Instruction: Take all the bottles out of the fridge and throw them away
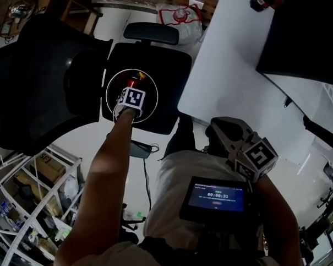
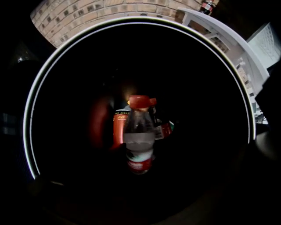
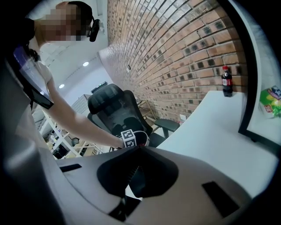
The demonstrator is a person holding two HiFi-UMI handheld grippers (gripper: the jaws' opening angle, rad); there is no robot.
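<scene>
A black round bin with a white rim (image 1: 112,82) (image 2: 30,123) sits on an office chair seat (image 1: 163,63). My left gripper (image 1: 131,97) points straight down into it. In the left gripper view a clear bottle with a red cap (image 2: 139,136) lies low in the dark bin beside a red can (image 2: 118,127) and another labelled bottle (image 2: 164,129). The clear bottle looks small and free of the jaws, which are lost in the dark. My right gripper (image 1: 228,131) (image 3: 138,149) is held near my body, shut and empty. From there the left gripper's marker cube (image 3: 128,137) shows over the bin.
A white table (image 1: 229,55) stands right of the chair, with a cola bottle (image 3: 226,81) (image 1: 262,0) at its far end and a large black box (image 1: 300,30) on it. A white shelf rack (image 1: 26,207) stands at the lower left. A plastic bag (image 1: 181,19) lies behind the chair.
</scene>
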